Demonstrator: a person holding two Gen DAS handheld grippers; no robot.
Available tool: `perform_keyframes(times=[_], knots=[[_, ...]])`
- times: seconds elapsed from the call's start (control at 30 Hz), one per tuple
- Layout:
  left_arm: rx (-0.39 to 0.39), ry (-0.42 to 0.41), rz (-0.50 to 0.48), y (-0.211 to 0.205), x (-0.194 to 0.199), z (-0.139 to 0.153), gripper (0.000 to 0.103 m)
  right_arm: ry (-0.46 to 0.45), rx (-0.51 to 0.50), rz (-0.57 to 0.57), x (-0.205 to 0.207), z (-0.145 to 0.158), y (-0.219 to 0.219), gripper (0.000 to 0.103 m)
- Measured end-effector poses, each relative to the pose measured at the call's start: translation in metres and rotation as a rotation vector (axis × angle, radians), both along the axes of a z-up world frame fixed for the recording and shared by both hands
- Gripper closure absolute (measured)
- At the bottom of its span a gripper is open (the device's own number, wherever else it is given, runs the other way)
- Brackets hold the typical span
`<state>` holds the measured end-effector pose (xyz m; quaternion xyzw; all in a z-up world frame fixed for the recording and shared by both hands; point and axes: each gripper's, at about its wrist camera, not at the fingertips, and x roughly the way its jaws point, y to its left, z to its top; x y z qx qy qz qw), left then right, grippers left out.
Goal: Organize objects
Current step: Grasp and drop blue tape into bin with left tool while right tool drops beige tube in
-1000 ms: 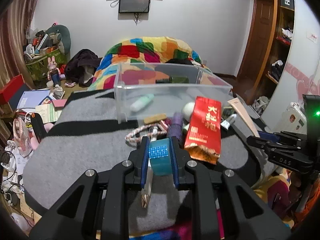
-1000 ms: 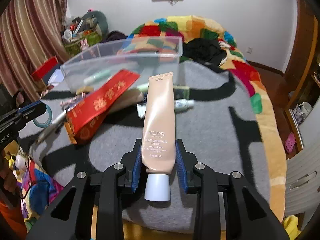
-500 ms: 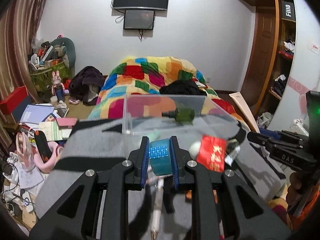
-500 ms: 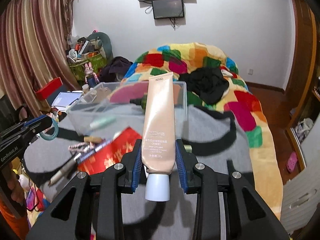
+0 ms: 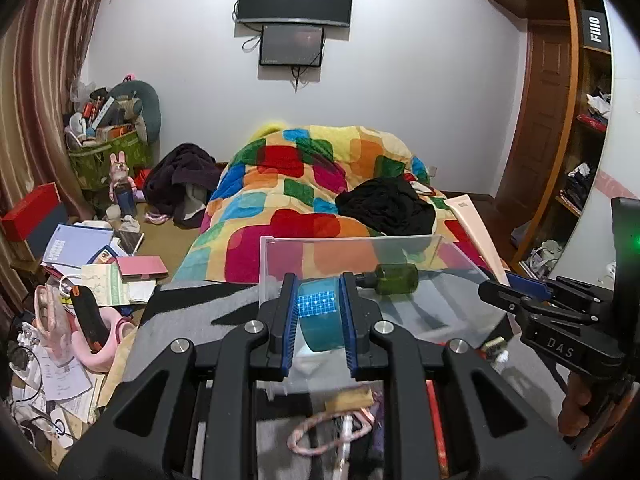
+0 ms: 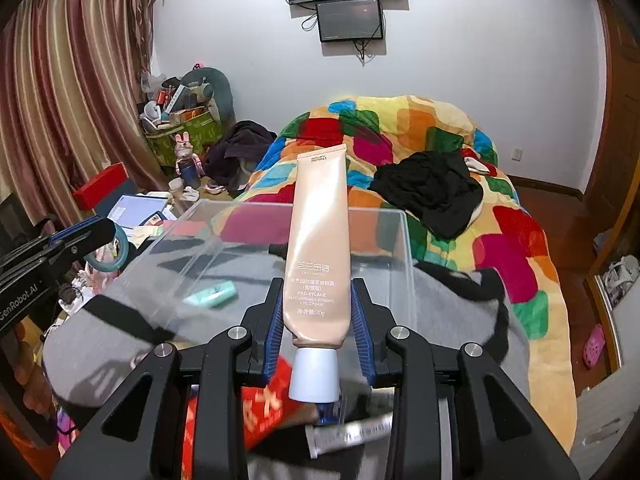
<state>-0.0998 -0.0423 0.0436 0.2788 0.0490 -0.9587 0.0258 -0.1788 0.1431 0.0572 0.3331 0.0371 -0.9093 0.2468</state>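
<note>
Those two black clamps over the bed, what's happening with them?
A person is tidying up, holding a clamp tool in each hand. The left gripper is shut on a roll of teal tape; the right gripper grips a peach cream tube. Both hang by the clear plastic bin, which already holds a green bottle and a mint tube.

Left gripper (image 5: 318, 312) tilted downward, blue pads (image 5: 289, 320) clamped on sides of teal tape roll (image 5: 320, 326). Right gripper (image 6: 318, 316) likewise angled down, pads (image 6: 275, 334) pressed against lower end of beige cream tube (image 6: 318, 264), white cap toward camera. Each gripper seen at edge of other's view. Hand (image 5: 576, 408) partly seen on right gripper's handle.
</note>
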Motion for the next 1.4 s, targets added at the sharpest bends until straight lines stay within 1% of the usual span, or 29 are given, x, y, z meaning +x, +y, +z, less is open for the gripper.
perform_keyframes(times=[0.1, 0.27, 0.5, 0.77, 0.93, 1.03, 1.1, 1.17, 1.23, 1.3, 1.33, 1.4], knots=[[-0.009, -0.029, 0.011, -0.005, -0.014, -0.007, 0.083, -0.020, 0.011, 0.007, -0.013, -0.004, -0.009, 0.074], [-0.017, -0.082, 0.017, -0.009, -0.035, -0.023, 0.083, -0.080, 0.038, 0.031, -0.035, -0.017, -0.023, 0.074], [0.004, -0.145, -0.015, -0.008, -0.057, -0.038, 0.083, -0.112, 0.082, 0.080, -0.046, -0.026, -0.040, 0.074], [0.024, -0.192, -0.054, -0.004, -0.063, -0.047, 0.083, -0.148, 0.122, 0.125, -0.050, -0.038, -0.049, 0.074], [0.019, -0.201, -0.072, 0.002, -0.060, -0.046, 0.083, -0.155, 0.117, 0.123, -0.048, -0.035, -0.045, 0.074], [0.029, -0.208, -0.082, 0.002, -0.059, -0.044, 0.074, -0.138, 0.126, 0.124, -0.043, -0.031, -0.042, 0.071], [0.035, -0.200, -0.083, 0.002, -0.056, -0.042, 0.067, -0.123, 0.123, 0.123, -0.039, -0.027, -0.039, 0.063], [0.030, -0.188, -0.083, 0.003, -0.051, -0.038, 0.062, -0.104, 0.118, 0.117, -0.033, -0.023, -0.035, 0.059], [0.020, -0.174, -0.083, 0.005, -0.045, -0.034, 0.054, -0.091, 0.108, 0.111, -0.028, -0.019, -0.028, 0.056], [0.013, -0.159, -0.081, 0.006, -0.039, -0.029, 0.041, -0.086, 0.095, 0.106, -0.023, -0.016, -0.022, 0.051], [0.009, -0.148, -0.080, 0.007, -0.035, -0.026, 0.038, -0.083, 0.088, 0.101, -0.021, -0.015, -0.018, 0.050], [0.007, -0.137, -0.078, 0.007, -0.029, -0.023, 0.028, -0.072, 0.085, 0.089, -0.016, -0.012, -0.011, 0.045]])
